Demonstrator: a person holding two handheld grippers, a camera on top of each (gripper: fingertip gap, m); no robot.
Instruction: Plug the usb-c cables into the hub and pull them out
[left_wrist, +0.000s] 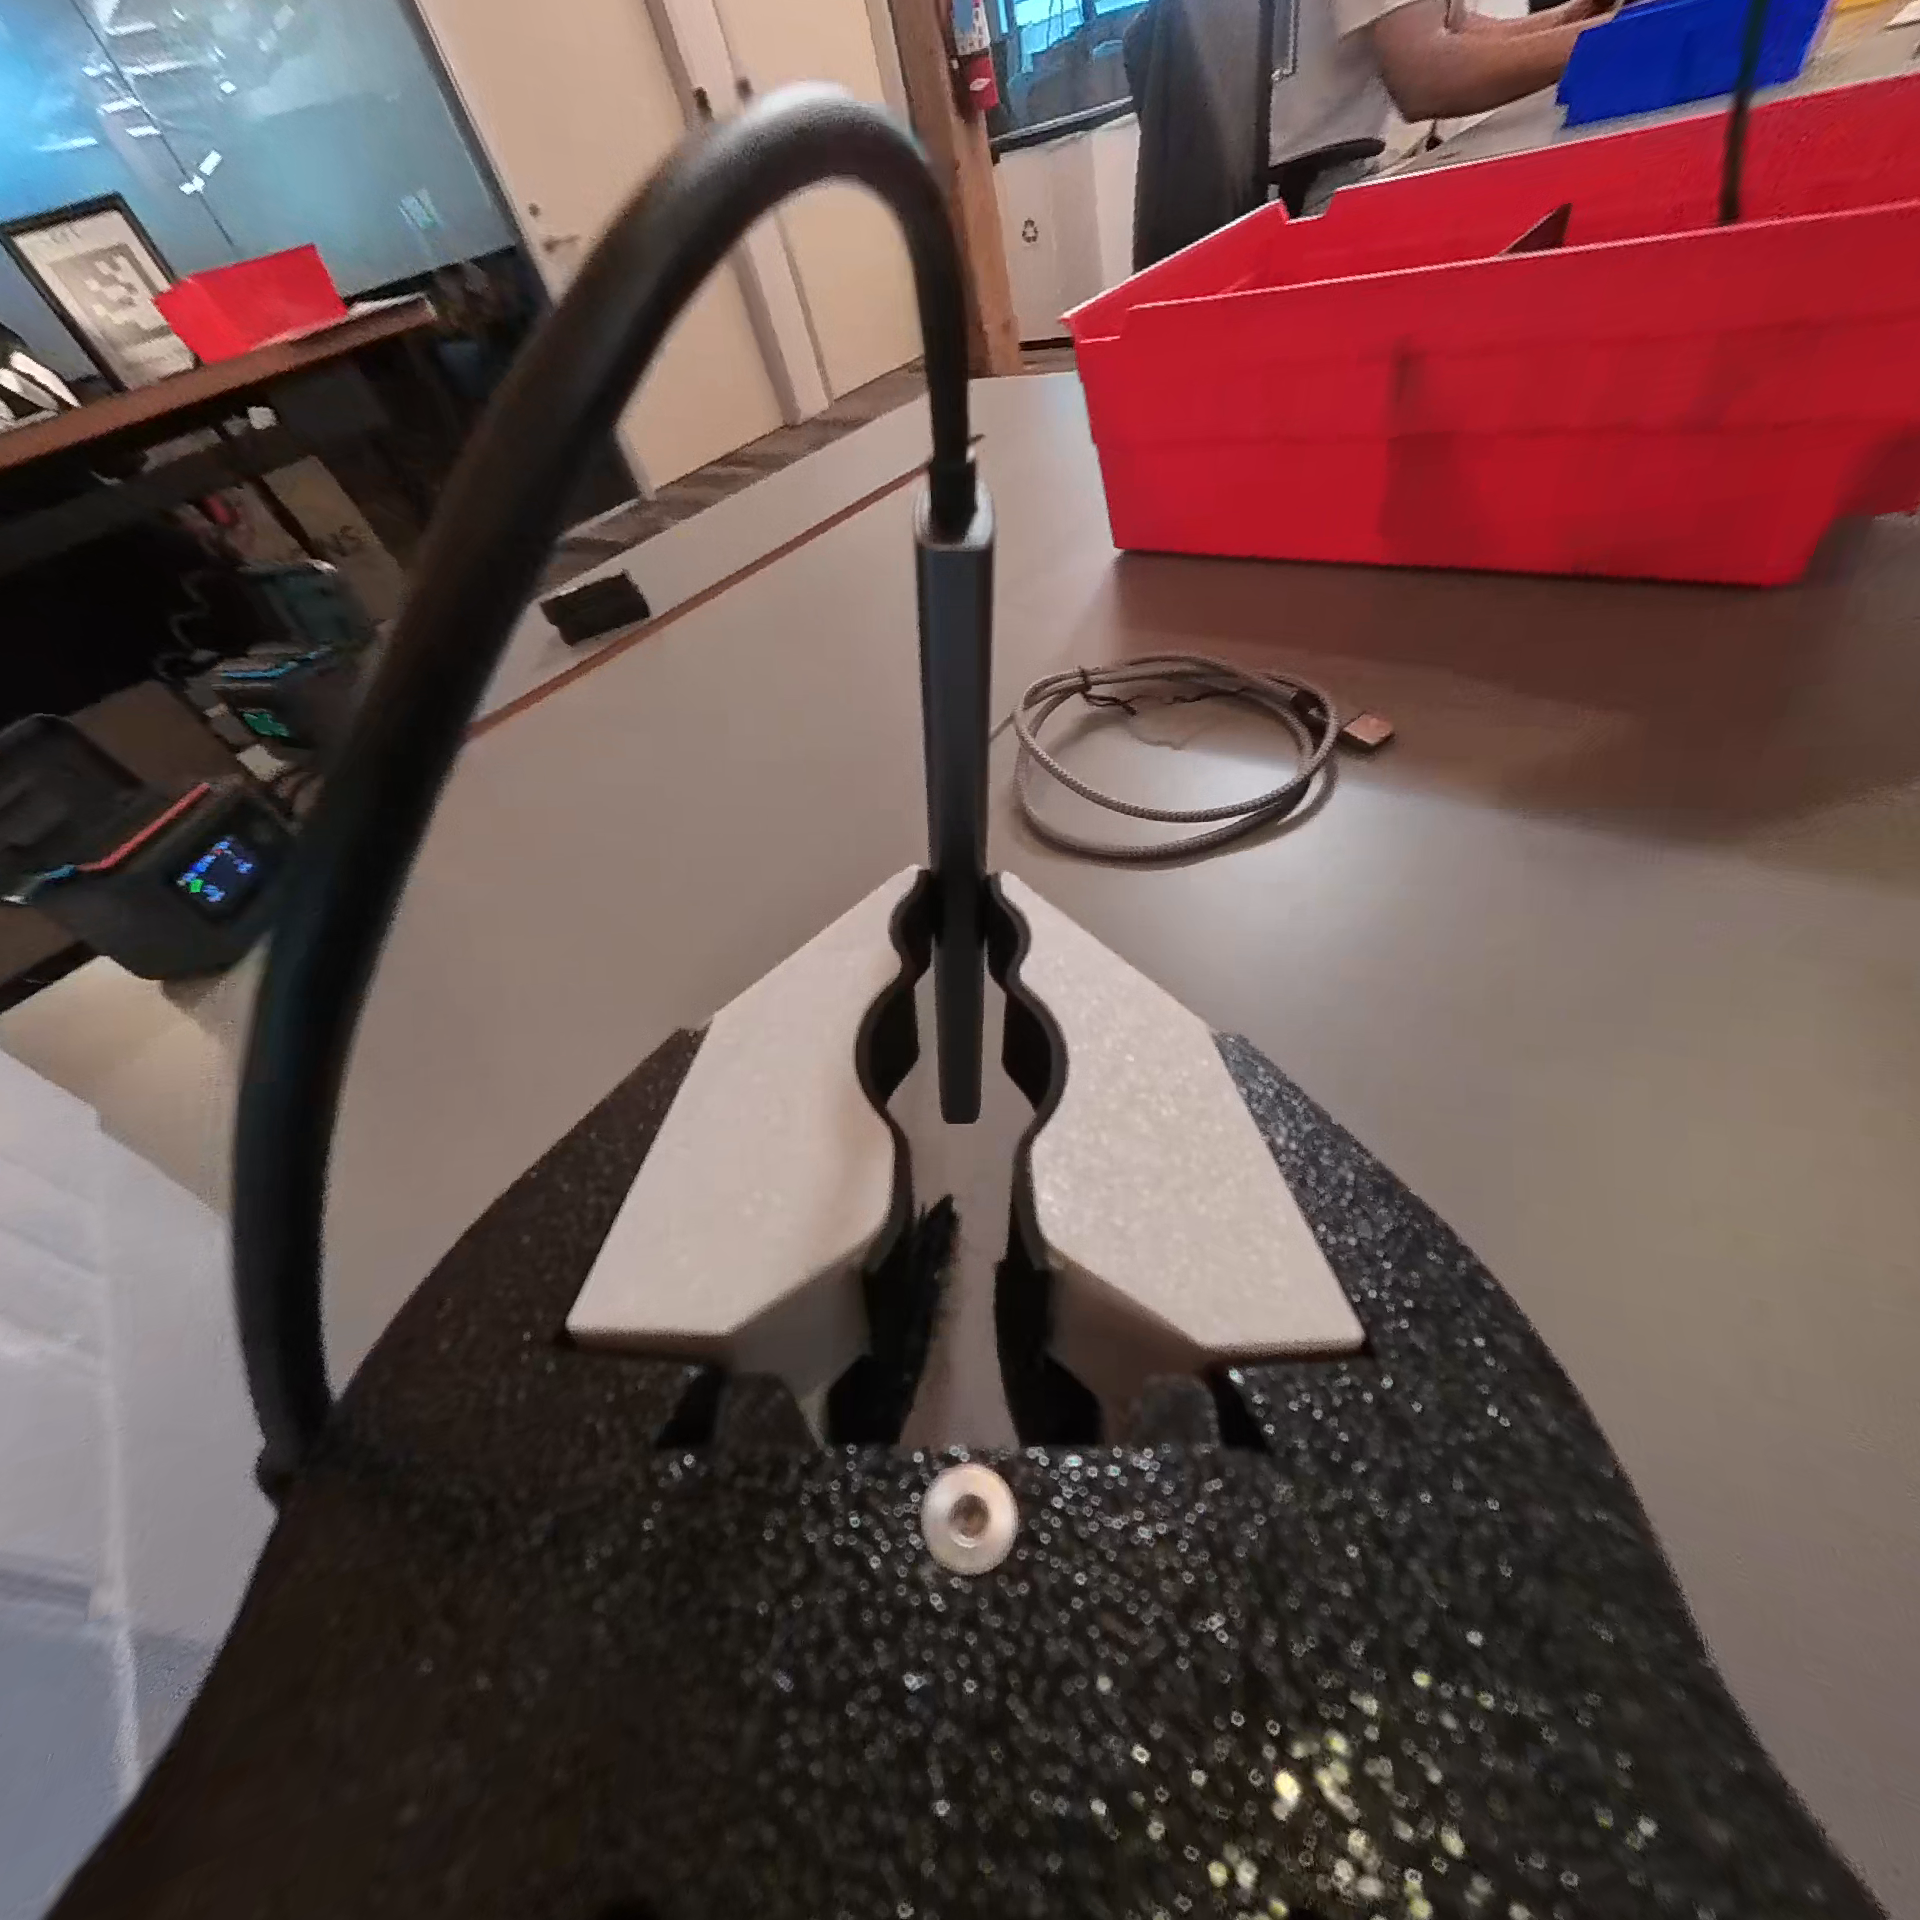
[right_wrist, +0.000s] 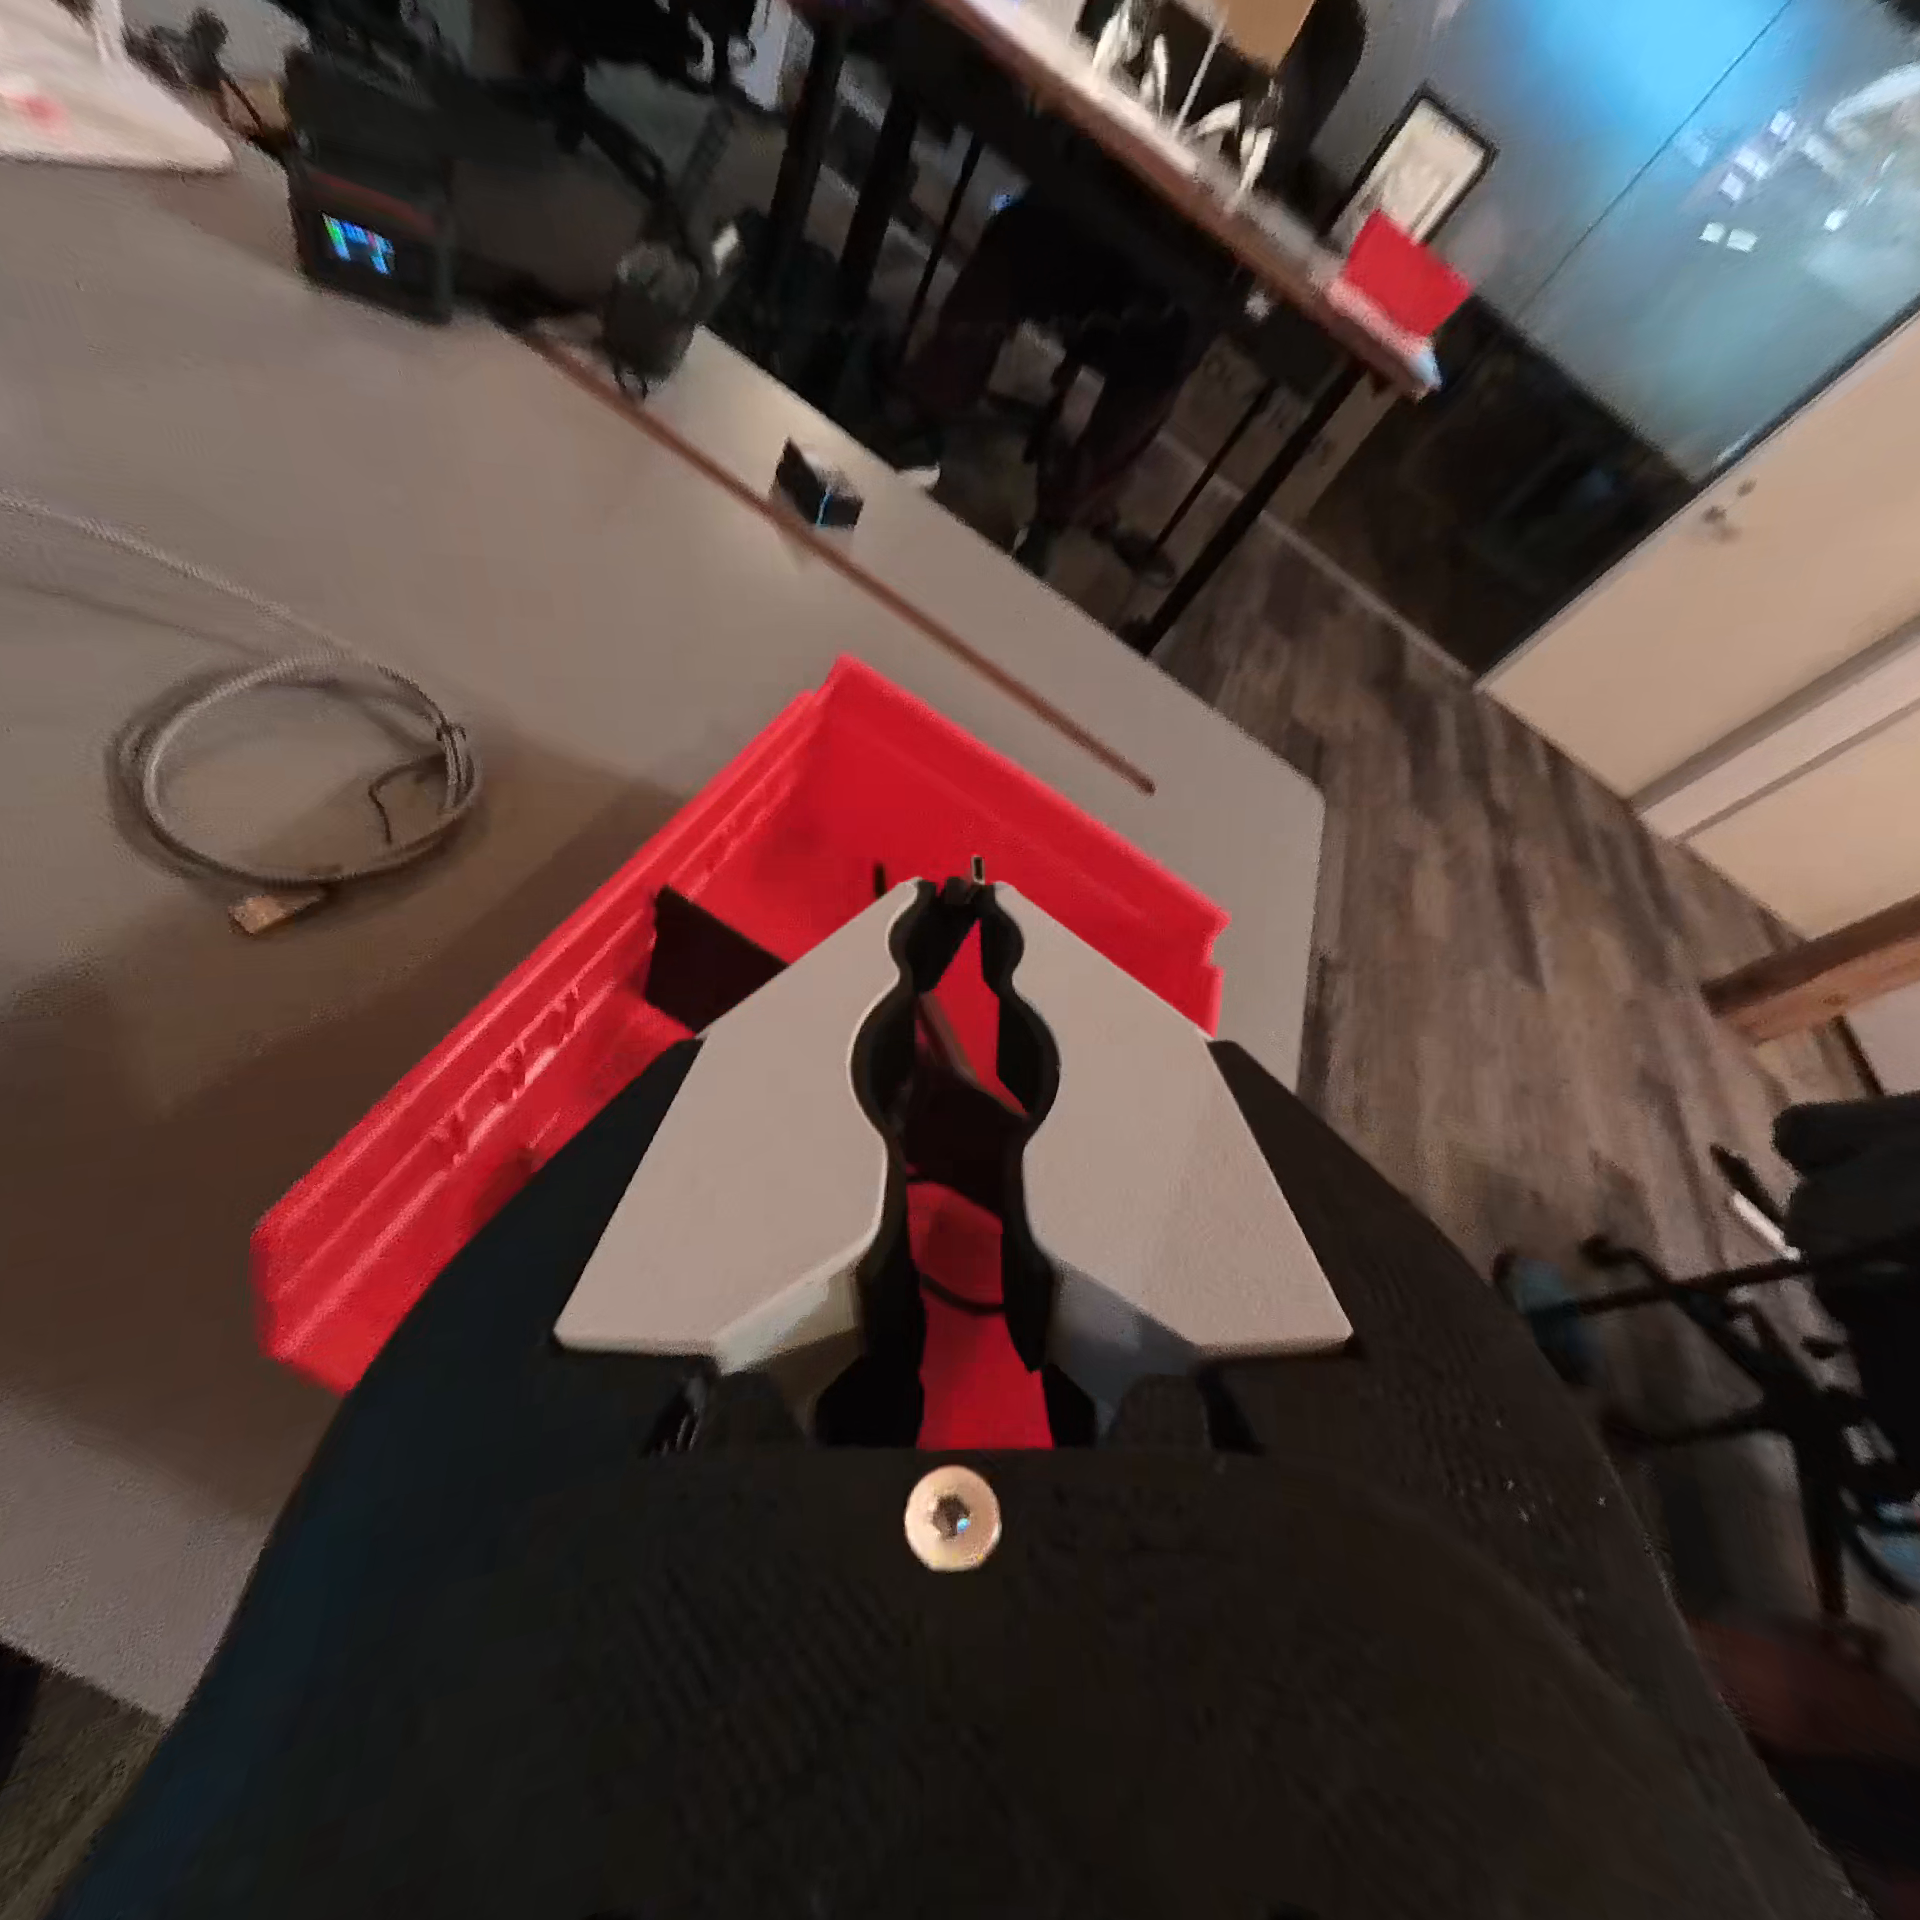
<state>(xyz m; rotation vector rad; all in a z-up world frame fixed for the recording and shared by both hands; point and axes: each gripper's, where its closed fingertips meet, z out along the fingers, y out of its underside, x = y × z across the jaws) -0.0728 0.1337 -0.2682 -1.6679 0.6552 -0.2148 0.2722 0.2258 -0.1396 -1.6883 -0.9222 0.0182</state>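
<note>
My left gripper (left_wrist: 958, 883) is shut on a slim dark grey hub (left_wrist: 954, 675), seen edge-on and sticking forward above the table. The hub's own black cable (left_wrist: 499, 520) arcs up from its far end and back over to the left. My right gripper (right_wrist: 958, 891) hovers over a red bin (right_wrist: 582, 1018), shut on the plug end of a thin black usb-c cable (right_wrist: 940, 1049). The plug tip pokes just past the fingertips, and the cable trails down into the bin. A coiled braided cable (left_wrist: 1174, 748) lies loose on the table; it also shows in the right wrist view (right_wrist: 301, 779).
Stacked red bins (left_wrist: 1507, 416) stand at the table's back right, with a blue bin (left_wrist: 1683, 52) and a seated person behind them. A small black box (left_wrist: 592, 613) sits near the table seam. A device with a lit screen (left_wrist: 208, 878) stands at the left. My hands' fingertips stand some 40 centimeters from each other.
</note>
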